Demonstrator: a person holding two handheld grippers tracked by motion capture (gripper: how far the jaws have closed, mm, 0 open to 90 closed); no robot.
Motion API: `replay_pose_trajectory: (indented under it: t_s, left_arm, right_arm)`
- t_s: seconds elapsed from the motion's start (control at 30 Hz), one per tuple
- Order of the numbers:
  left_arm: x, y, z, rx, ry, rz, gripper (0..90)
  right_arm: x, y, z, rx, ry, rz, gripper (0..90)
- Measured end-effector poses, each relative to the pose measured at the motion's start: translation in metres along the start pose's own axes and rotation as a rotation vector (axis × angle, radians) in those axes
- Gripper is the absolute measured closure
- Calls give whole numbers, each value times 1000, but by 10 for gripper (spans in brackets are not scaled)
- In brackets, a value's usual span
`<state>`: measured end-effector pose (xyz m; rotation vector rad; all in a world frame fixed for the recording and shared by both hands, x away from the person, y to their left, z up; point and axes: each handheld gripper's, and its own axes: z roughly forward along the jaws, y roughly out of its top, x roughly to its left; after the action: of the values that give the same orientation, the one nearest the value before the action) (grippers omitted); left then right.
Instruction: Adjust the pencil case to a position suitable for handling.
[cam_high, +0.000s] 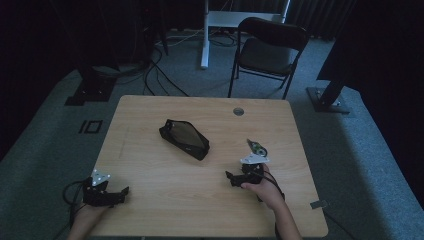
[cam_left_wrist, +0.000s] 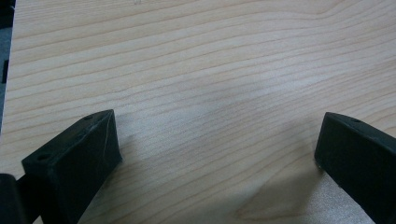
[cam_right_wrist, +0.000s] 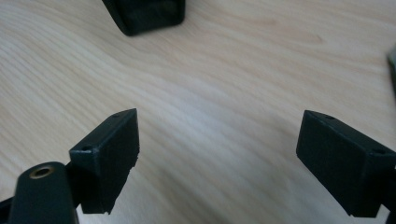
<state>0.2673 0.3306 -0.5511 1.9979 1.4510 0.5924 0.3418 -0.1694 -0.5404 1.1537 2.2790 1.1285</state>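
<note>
A black zipped pouch (cam_high: 184, 138) lies slantwise in the middle of the wooden table (cam_high: 165, 200). A small green and white object (cam_high: 256, 147) rests to its right. My right gripper (cam_high: 242, 175) is just in front of that object, held by a hand, open and empty. In the right gripper view its jaws (cam_right_wrist: 218, 130) stand wide apart over bare wood, with the pouch's end (cam_right_wrist: 144, 11) ahead at the top and a sliver of the small object (cam_right_wrist: 393, 70) at the right edge. My left gripper (cam_high: 106, 194) sits near the front left corner, open (cam_left_wrist: 217, 135) over bare wood.
A round cable hole (cam_high: 238, 111) is set in the table's far edge. A black folding chair (cam_high: 270, 47) stands behind the table, with a white desk leg (cam_high: 205, 35) and cables on the grey carpet. Dark stand bases flank both sides. A small grey tag (cam_high: 318, 204) lies at the front right edge.
</note>
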Motion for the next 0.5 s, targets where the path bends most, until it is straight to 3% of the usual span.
replay_pose_trajectory:
  t_s: [0.5]
  left_arm:
    - [0, 0, 0, 0, 0, 0, 0]
  right_arm:
    - [17, 24, 21, -49, 43, -9, 162]
